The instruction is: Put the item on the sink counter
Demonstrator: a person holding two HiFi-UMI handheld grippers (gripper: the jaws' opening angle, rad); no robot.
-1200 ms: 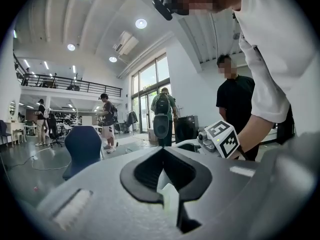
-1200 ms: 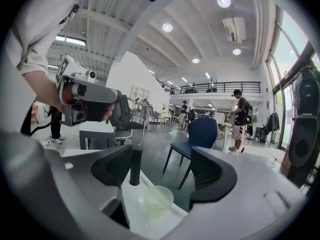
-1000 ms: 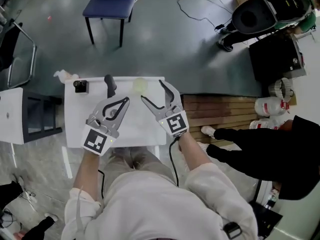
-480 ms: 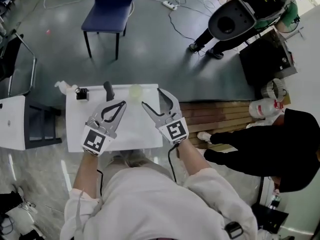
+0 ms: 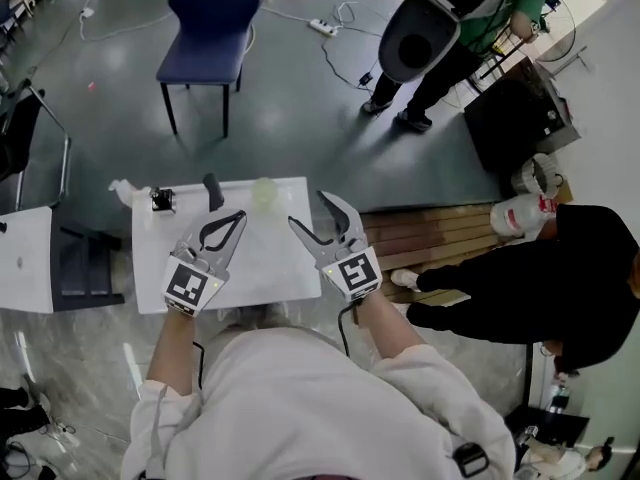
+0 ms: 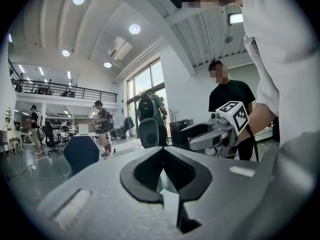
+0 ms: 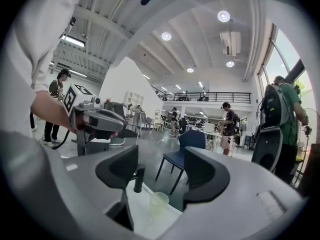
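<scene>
A pale green cup (image 5: 264,191) stands at the far edge of the white counter (image 5: 250,268), next to a black tap (image 5: 212,190). It shows again as the cup (image 7: 159,203) and the tap (image 7: 139,179) in the right gripper view. A small black item (image 5: 162,200) sits at the counter's far left corner. My left gripper (image 5: 236,217) hangs over the counter's left half, shut and empty, its tips meeting (image 6: 161,151). My right gripper (image 5: 311,212) is open above the right half. Its jaws have just been closing, with nothing between them (image 7: 161,164).
A blue chair (image 5: 208,18) stands beyond the counter. A person with a large backpack (image 5: 440,18) stands at the far right. Another person in black (image 5: 540,278) crouches at the right by a wooden pallet (image 5: 430,233). A white desk (image 5: 20,258) is at the left.
Both grippers have risen above the counter, which now looks smaller below them. The right jaws stand a little narrower. The person with the backpack has come further into view.
</scene>
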